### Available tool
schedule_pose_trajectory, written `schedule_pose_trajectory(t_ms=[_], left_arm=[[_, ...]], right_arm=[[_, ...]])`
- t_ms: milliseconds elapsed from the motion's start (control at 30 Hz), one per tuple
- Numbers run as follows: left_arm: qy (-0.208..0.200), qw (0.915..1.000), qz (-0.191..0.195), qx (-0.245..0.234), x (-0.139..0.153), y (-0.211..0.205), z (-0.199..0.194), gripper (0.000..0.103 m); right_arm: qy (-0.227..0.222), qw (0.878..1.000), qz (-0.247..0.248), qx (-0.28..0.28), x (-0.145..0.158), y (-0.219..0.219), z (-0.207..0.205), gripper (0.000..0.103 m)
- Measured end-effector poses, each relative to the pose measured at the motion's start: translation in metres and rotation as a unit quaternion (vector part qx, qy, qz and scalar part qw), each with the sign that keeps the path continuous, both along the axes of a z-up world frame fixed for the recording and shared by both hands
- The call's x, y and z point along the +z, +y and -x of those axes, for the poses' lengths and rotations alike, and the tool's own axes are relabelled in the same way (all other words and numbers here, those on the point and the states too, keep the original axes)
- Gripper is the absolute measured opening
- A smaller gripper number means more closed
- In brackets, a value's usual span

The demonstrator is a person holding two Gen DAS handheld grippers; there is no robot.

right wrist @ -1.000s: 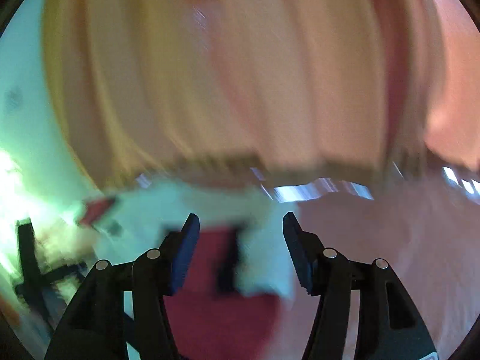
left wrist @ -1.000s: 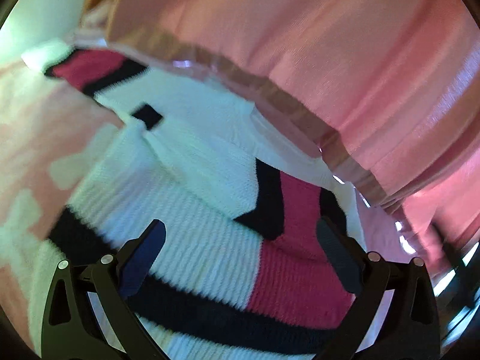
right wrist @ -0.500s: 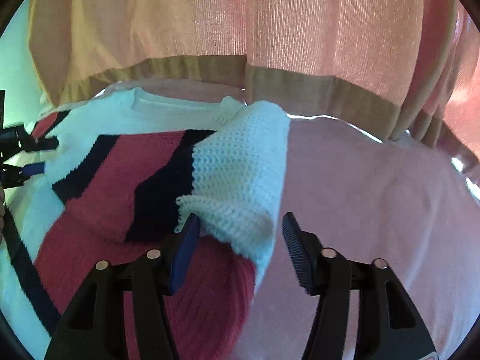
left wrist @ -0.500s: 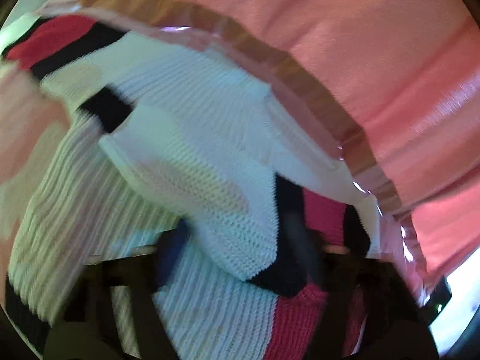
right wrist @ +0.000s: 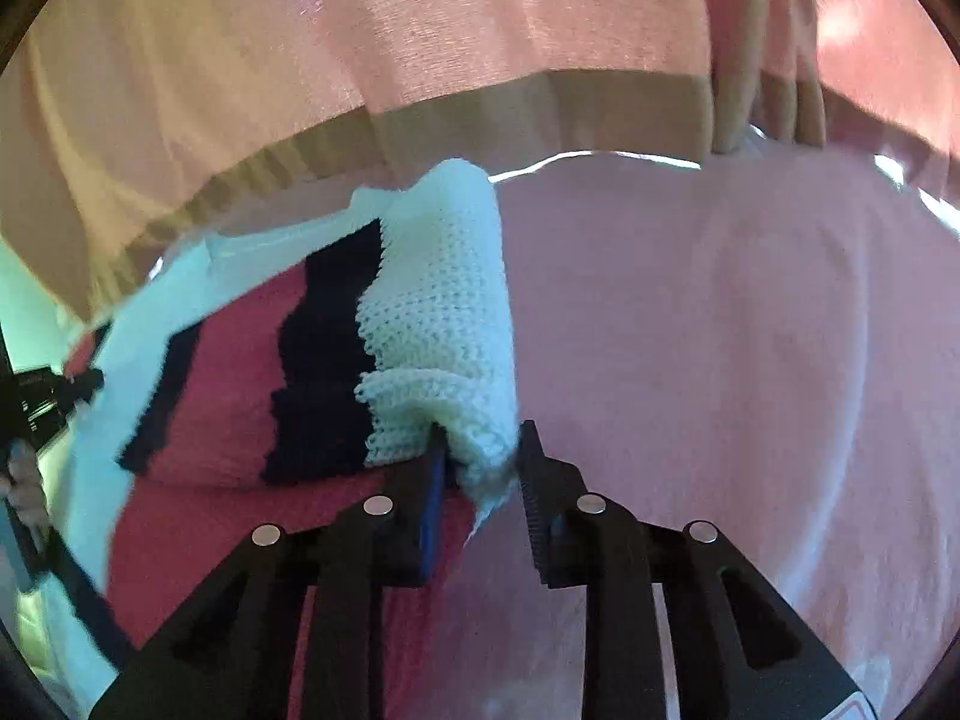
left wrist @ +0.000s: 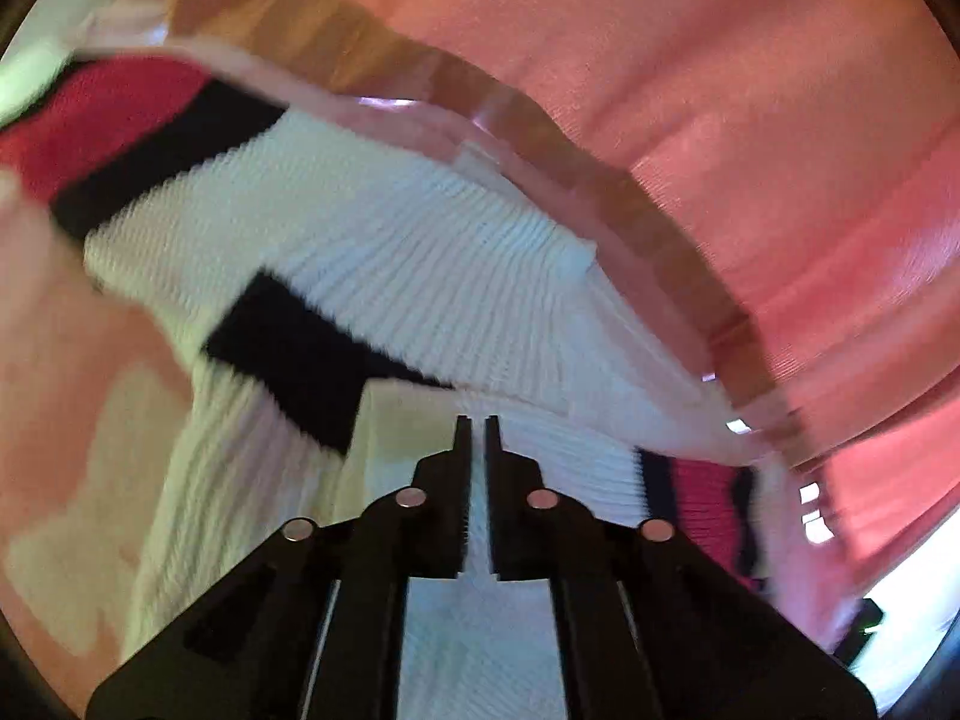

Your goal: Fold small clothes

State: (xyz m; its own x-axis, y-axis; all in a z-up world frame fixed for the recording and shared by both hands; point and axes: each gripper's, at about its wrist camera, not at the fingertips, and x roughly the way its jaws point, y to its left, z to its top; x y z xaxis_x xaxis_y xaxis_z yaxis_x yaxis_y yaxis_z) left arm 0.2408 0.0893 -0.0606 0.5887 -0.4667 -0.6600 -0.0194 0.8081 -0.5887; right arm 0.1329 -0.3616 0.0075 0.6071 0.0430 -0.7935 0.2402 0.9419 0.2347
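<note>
Knit sweater [right wrist: 240,372] spread on the pink bed cover [right wrist: 720,360], both claws on it.

Its folded white sleeve [right wrist: 444,324] runs lengthwise away from the right gripper [right wrist: 480,462], whose 2 fingers pinch the sleeve's end; left gripper [left wrist: 475,432] is clenched on white knit.

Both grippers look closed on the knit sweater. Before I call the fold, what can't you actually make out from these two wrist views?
- Left wrist: the sweater is motion-blurred; the left gripper body covers the fabric under it.
- Right wrist: whether the right gripper grips the white sleeve firmly; one fingertip is behind the knit.
- Sweater's hem and overall outline: cut off by both frame edges.
- Behind the pink curtain: hidden.
</note>
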Motion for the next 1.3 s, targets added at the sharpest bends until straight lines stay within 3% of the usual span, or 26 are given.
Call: schedule_pose_trajectory(t_ms=[67, 100, 133, 200, 300, 367, 400, 433, 533, 600, 667, 733, 767, 867, 933, 1000, 1033, 1100, 1133, 1167, 1233, 1300], left_arm=[[0.006, 0.9994, 0.027, 0.020, 0.012, 0.009, 0.010, 0.052], [0.022, 0.9982, 0.035, 0.044, 0.015, 0.014, 0.016, 0.089], [0.032, 0.9967, 0.042, 0.062, 0.015, 0.018, 0.021, 0.094], [0.055, 0.9937, 0.069, 0.069, 0.010, 0.018, 0.028, 0.094], [0.098, 0.9886, 0.090, 0.071, -0.012, 0.011, 0.021, 0.092], [0.080, 0.9919, 0.063, 0.077, -0.009, 0.002, 0.017, 0.083], [0.067, 0.9939, 0.054, 0.070, -0.004, -0.002, 0.016, 0.049], [0.052, 0.9956, 0.060, 0.049, -0.002, -0.004, 0.014, 0.005], [-0.016, 0.9979, 0.057, 0.026, 0.026, -0.014, 0.009, 0.006], [-0.121, 0.9920, 0.036, 0.006, 0.070, -0.021, 0.014, 0.006], [-0.162, 0.9864, 0.024, 0.003, 0.089, -0.018, 0.011, 0.006], [-0.147, 0.9887, -0.024, 0.017, 0.076, -0.012, -0.002, 0.007], [-0.113, 0.9927, -0.033, 0.025, 0.056, -0.004, -0.012, 0.006], [-0.040, 0.9980, -0.007, 0.049, 0.013, 0.013, -0.025, 0.006], [-0.038, 0.9978, -0.009, 0.053, 0.010, 0.014, -0.028, 0.006], [-0.041, 0.9978, -0.011, 0.052, 0.012, 0.013, -0.028, 0.007], [-0.042, 0.9978, -0.013, 0.049, 0.013, 0.012, -0.028, 0.007], [-0.040, 0.9978, -0.021, 0.049, 0.011, 0.012, -0.029, 0.007], [-0.039, 0.9978, -0.017, 0.050, 0.010, 0.015, -0.028, 0.007], [-0.042, 0.9977, -0.011, 0.052, 0.012, 0.015, -0.028, 0.007], [-0.064, 0.9968, -0.008, 0.047, 0.024, 0.011, -0.027, 0.007], [-0.072, 0.9963, -0.023, 0.041, 0.025, 0.011, -0.023, 0.007]], right_arm=[[-0.011, 1.000, 0.005, -0.002, 0.010, 0.001, 0.004, 0.028], [-0.016, 1.000, 0.008, -0.002, 0.014, 0.002, 0.006, 0.029], [-0.022, 1.000, 0.011, -0.003, 0.018, 0.003, 0.009, 0.031], [-0.030, 1.000, 0.009, -0.006, 0.023, 0.006, 0.012, 0.036], [-0.032, 0.999, 0.010, -0.003, 0.024, 0.008, 0.009, 0.041], [-0.033, 0.999, 0.008, -0.001, 0.025, 0.006, 0.009, 0.043], [-0.032, 0.999, 0.009, -0.001, 0.025, 0.007, 0.010, 0.043], [-0.031, 0.999, 0.011, 0.000, 0.023, 0.007, 0.008, 0.045], [-0.033, 0.999, 0.012, -0.004, 0.021, 0.006, 0.006, 0.045], [-0.048, 0.999, 0.014, -0.007, 0.025, 0.006, 0.006, 0.045], [-0.047, 0.999, 0.019, 0.004, 0.023, 0.009, 0.002, 0.046], [-0.038, 0.999, 0.028, 0.013, 0.016, 0.012, -0.003, 0.046], [-0.033, 0.999, 0.024, 0.018, 0.011, 0.014, -0.005, 0.046], [-0.028, 0.999, 0.007, 0.030, 0.008, 0.020, -0.006, 0.046], [-0.037, 0.999, -0.001, 0.035, 0.015, 0.023, -0.005, 0.046], [-0.055, 0.998, -0.003, 0.036, 0.023, 0.024, -0.006, 0.057], [-0.059, 0.998, 0.004, 0.034, 0.024, 0.023, -0.008, 0.068], [-0.041, 0.999, 0.016, 0.028, 0.016, 0.020, -0.016, 0.071], [-0.029, 0.999, 0.011, 0.029, 0.009, 0.018, -0.020, 0.058], [-0.012, 0.999, -0.015, 0.036, -0.003, 0.014, -0.025, 0.023], [-0.018, 0.999, -0.035, 0.024, -0.003, 0.011, -0.022, 0.024], [-0.046, 0.998, -0.024, 0.029, 0.013, 0.016, -0.016, 0.023]])
